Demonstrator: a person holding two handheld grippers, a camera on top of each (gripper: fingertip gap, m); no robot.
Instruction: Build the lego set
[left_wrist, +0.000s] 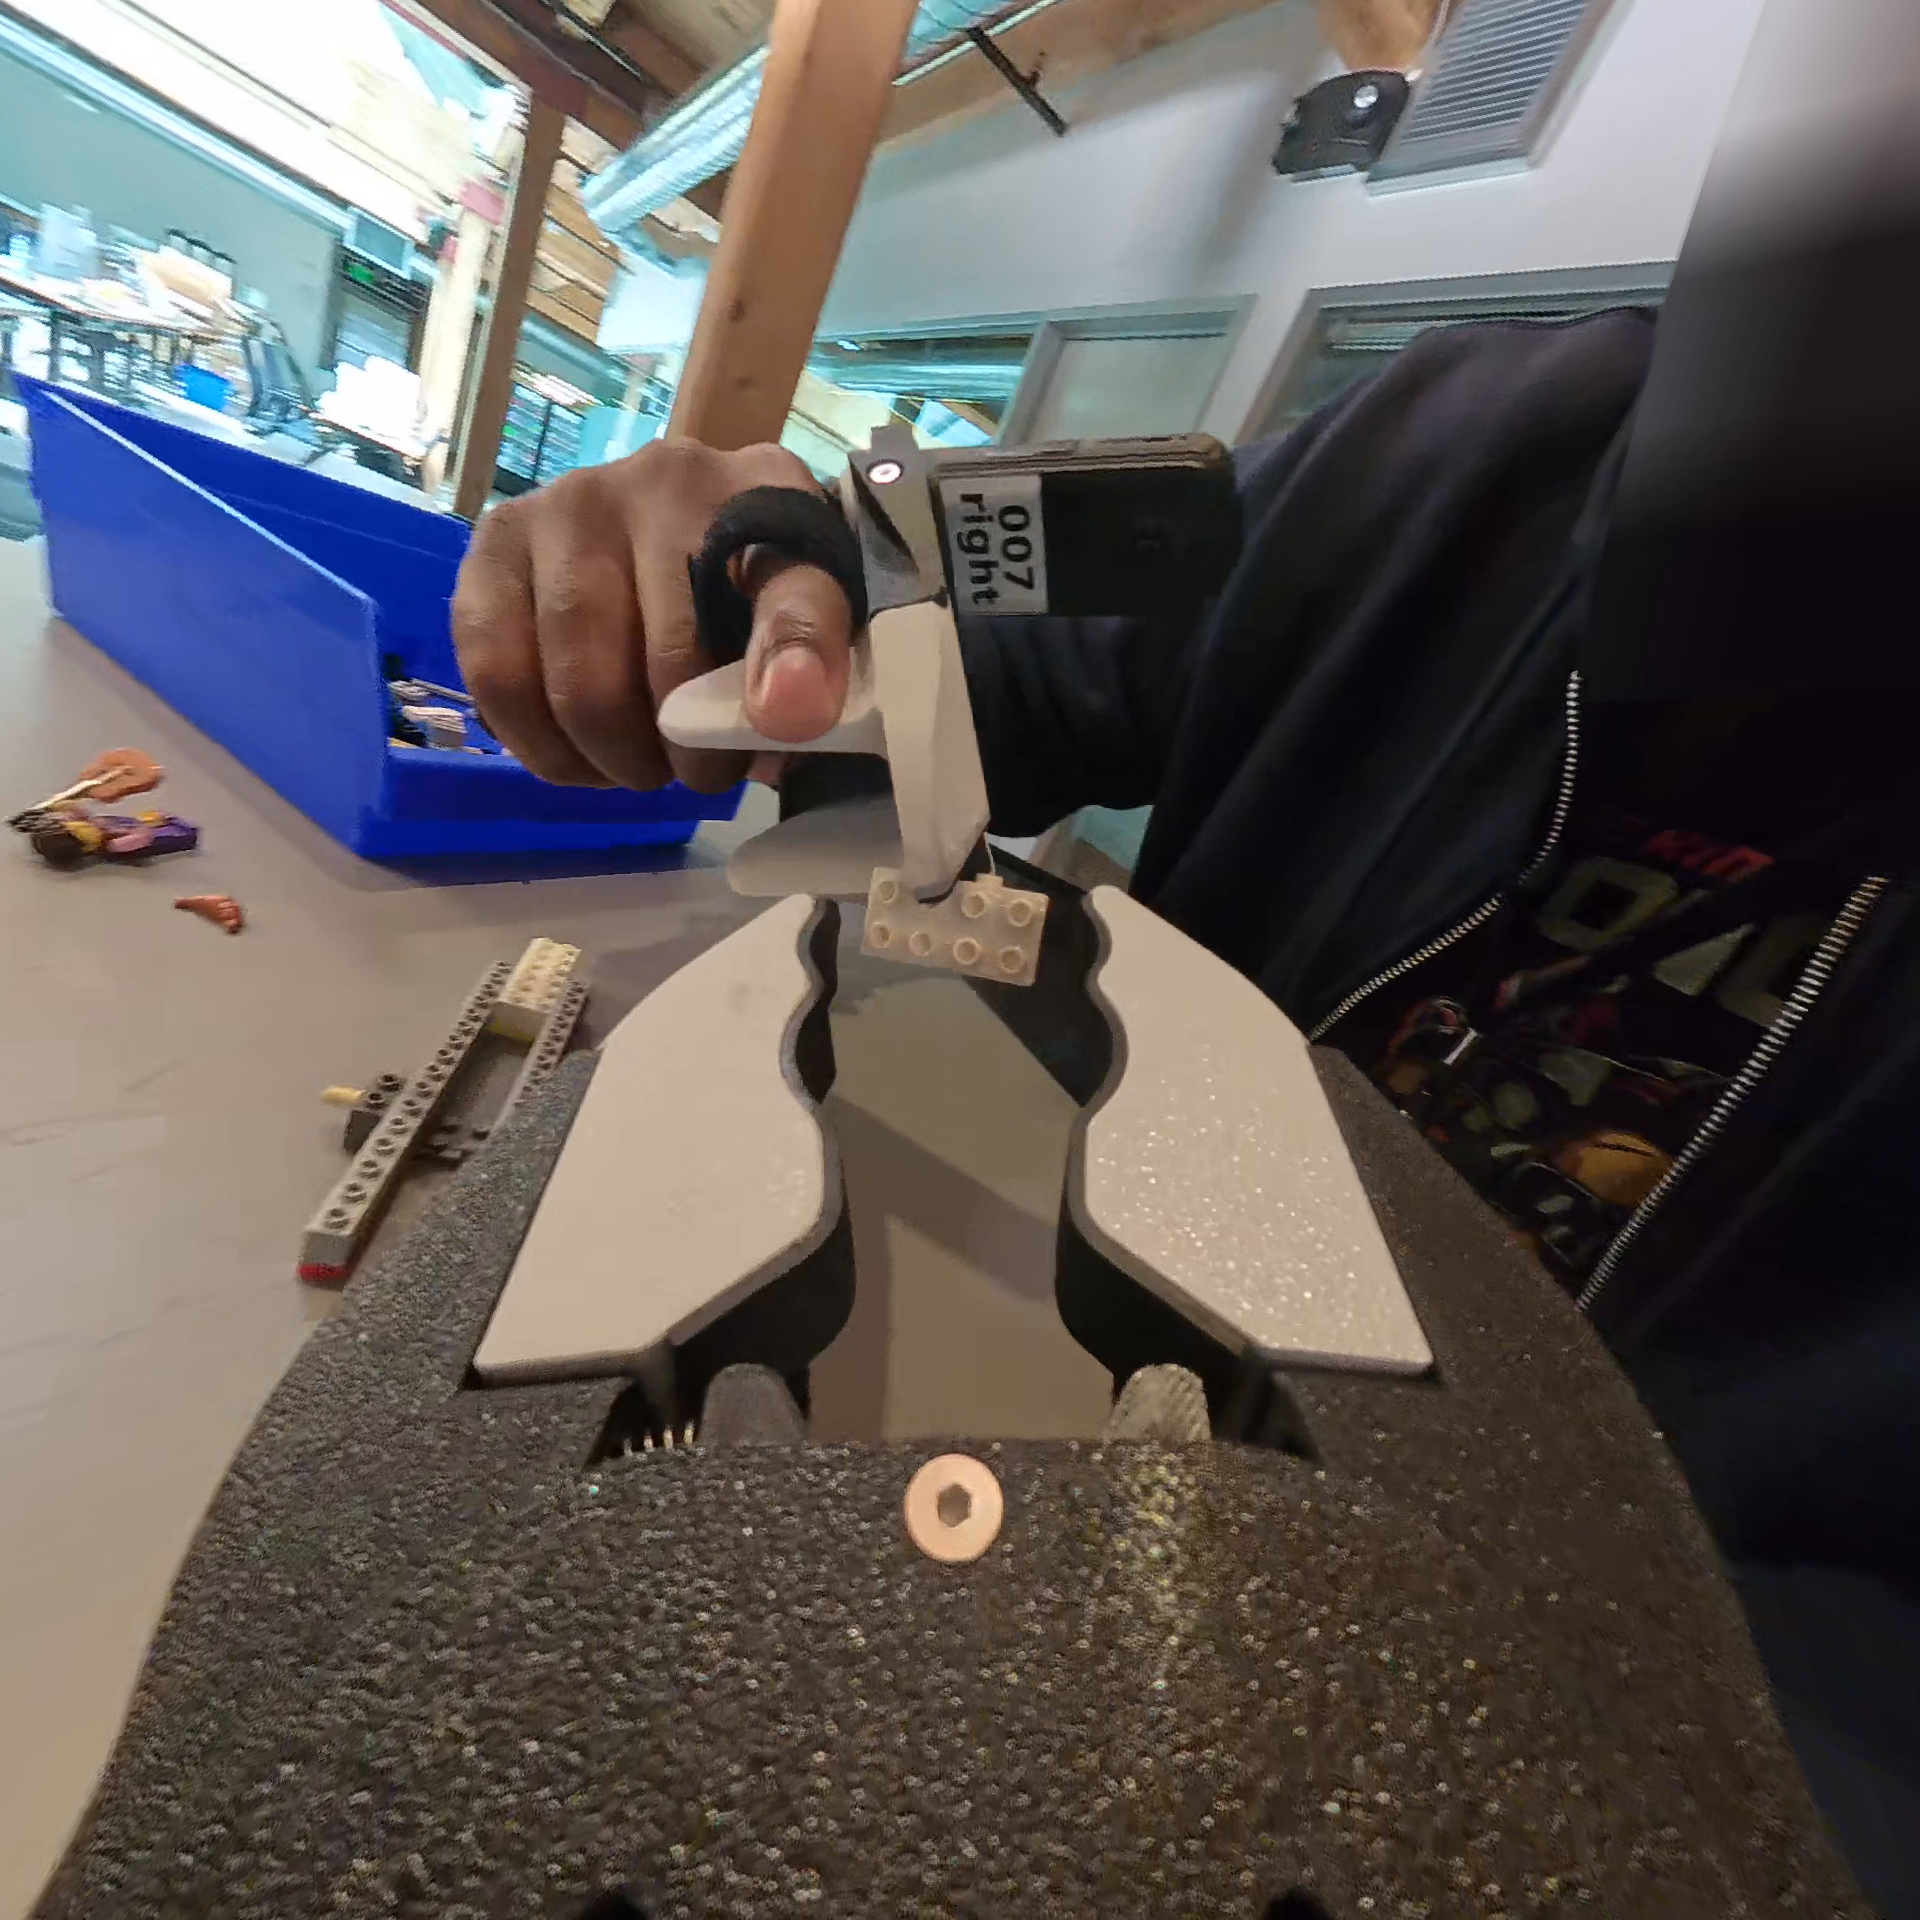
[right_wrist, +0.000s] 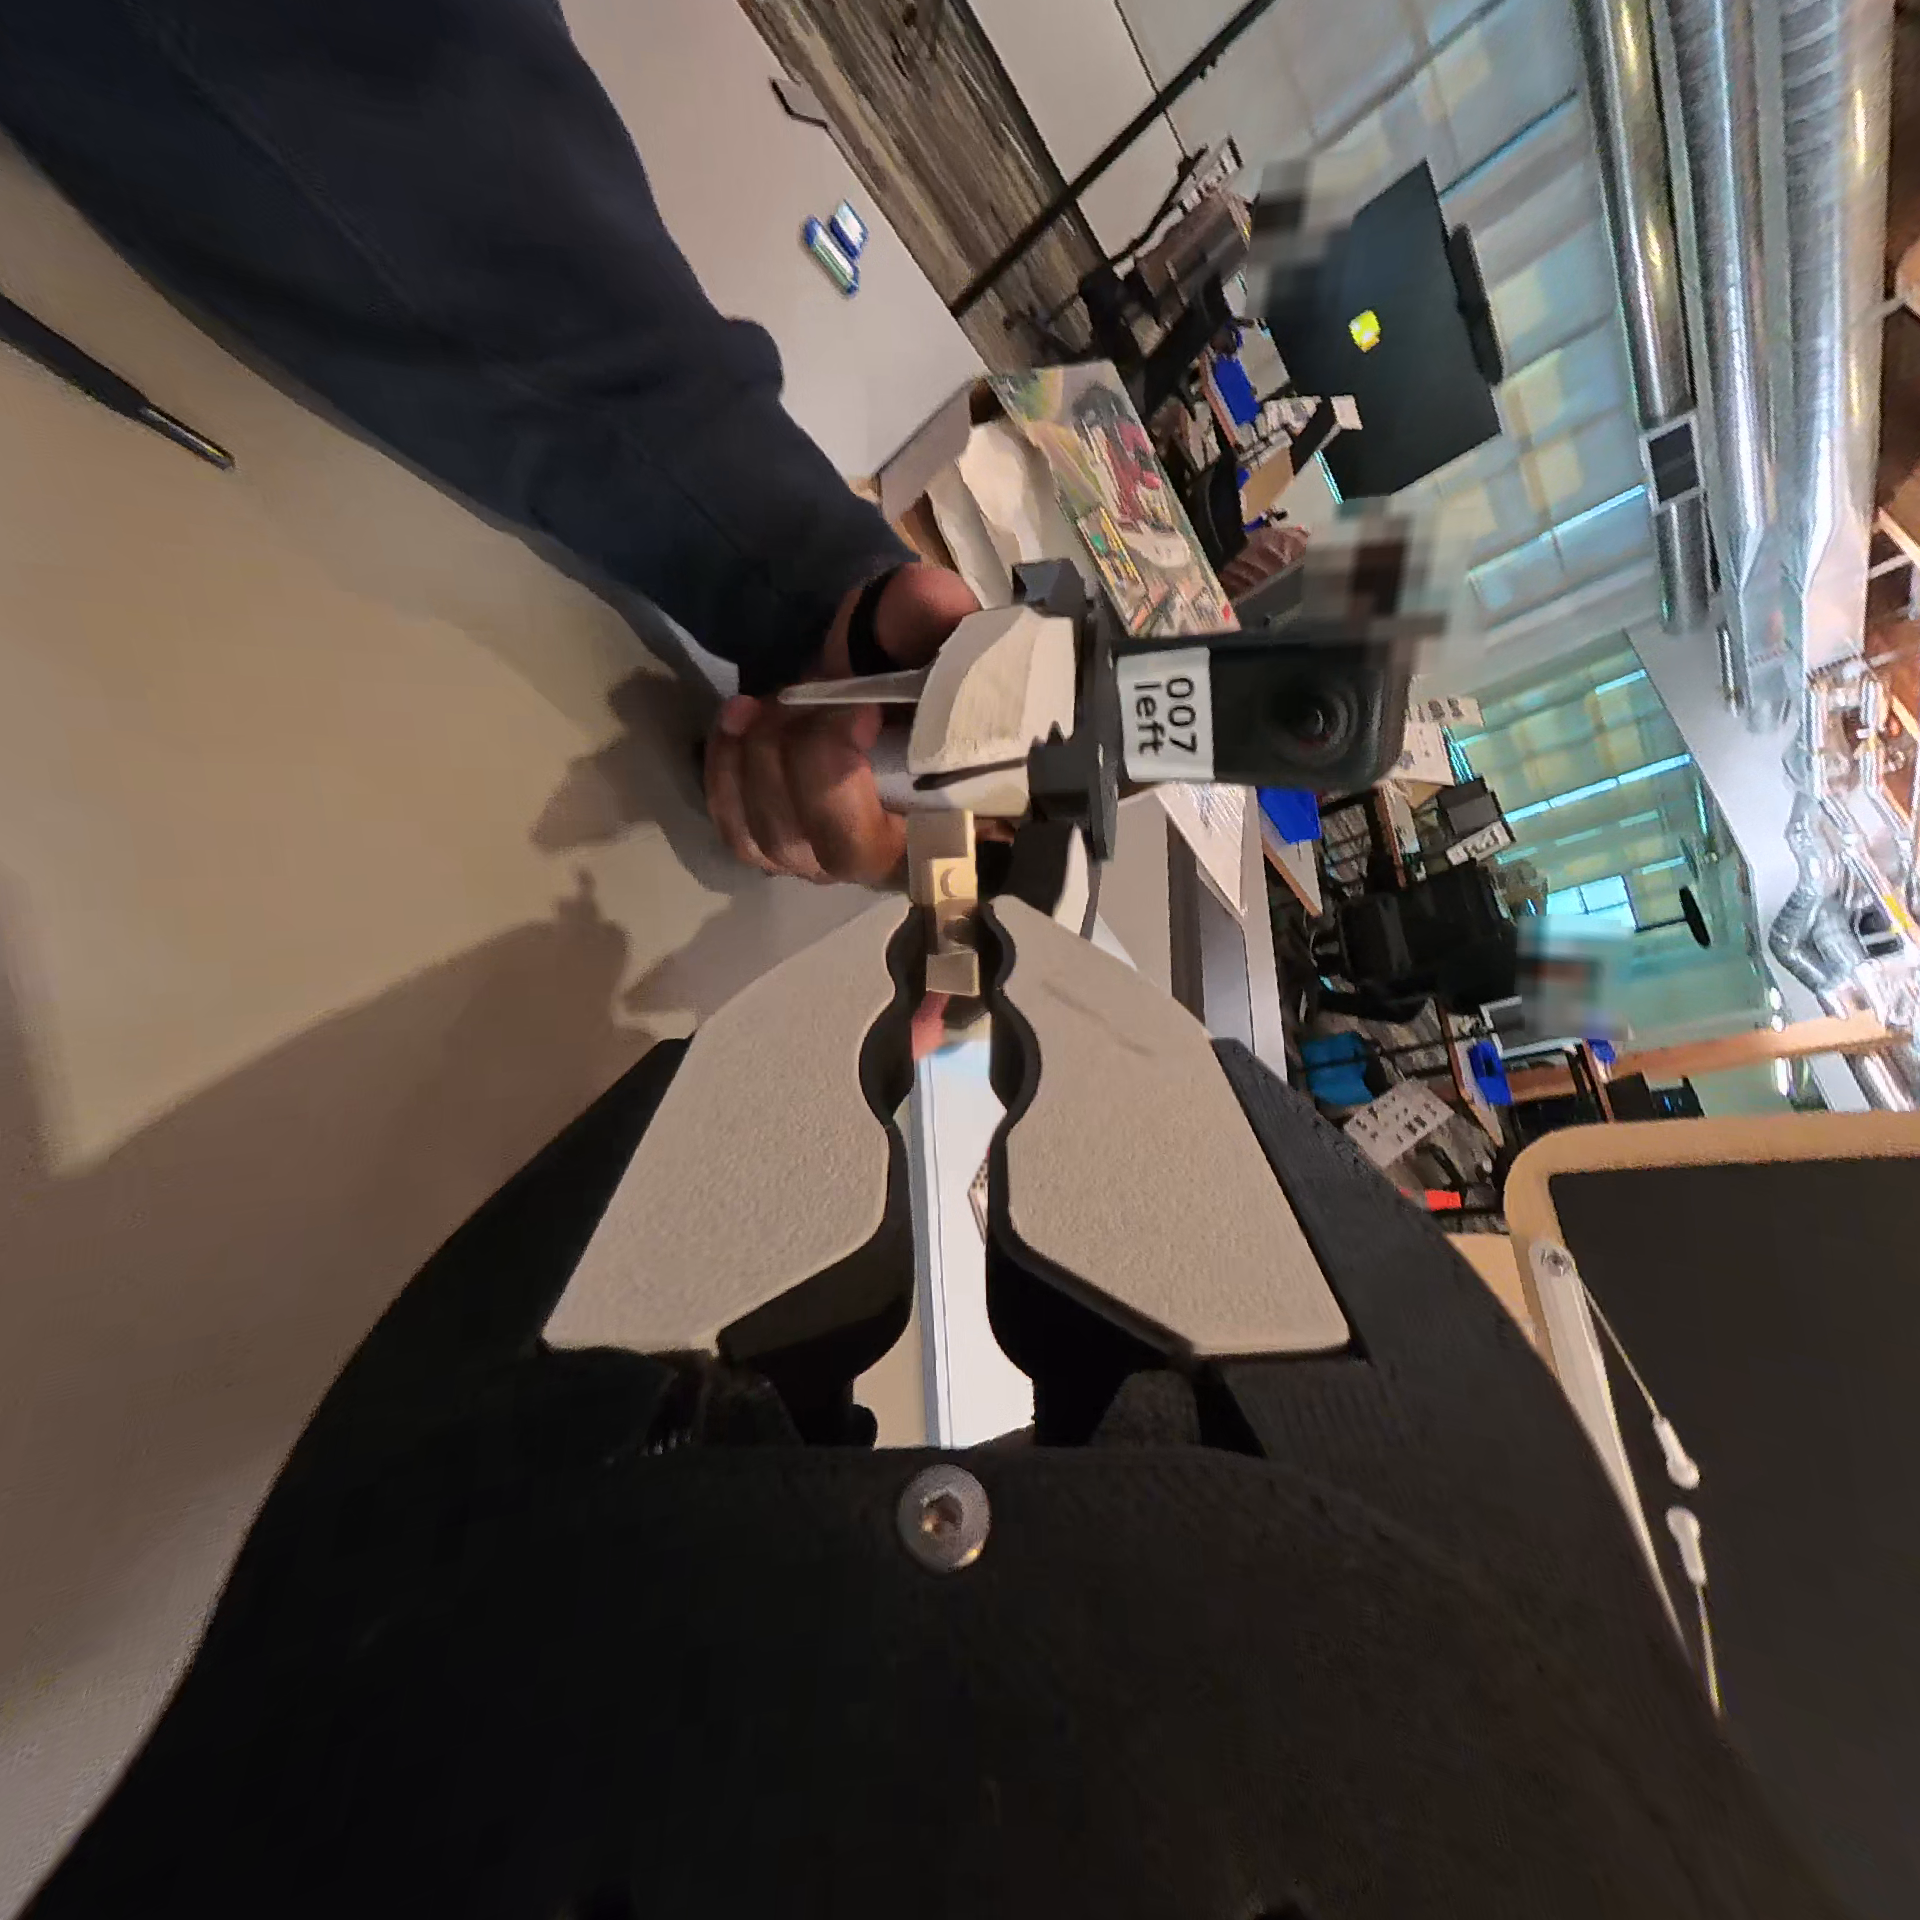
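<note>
My right gripper (right_wrist: 954, 930) is shut on a small tan studded plate (right_wrist: 952, 883), with both pads pressed against its flat sides. In the left wrist view the same plate (left_wrist: 966, 940) hangs from the right gripper (left_wrist: 940, 878), studs facing the camera, above the grey table (left_wrist: 156, 1091). My left gripper (left_wrist: 951, 920) is open. The plate sits between its fingertips (left_wrist: 774, 935), with a gap on each side, and nothing is in its grasp. The left gripper's body (right_wrist: 997, 727) shows just beyond the plate in the right wrist view.
A blue bin (left_wrist: 260, 623) holding loose parts stands at the back left. A long grey studded beam with a cream brick on it (left_wrist: 447, 1091) lies left of my left gripper. Small figure pieces (left_wrist: 104, 821) lie farther left. The person's dark jacket (left_wrist: 1558, 831) fills the right.
</note>
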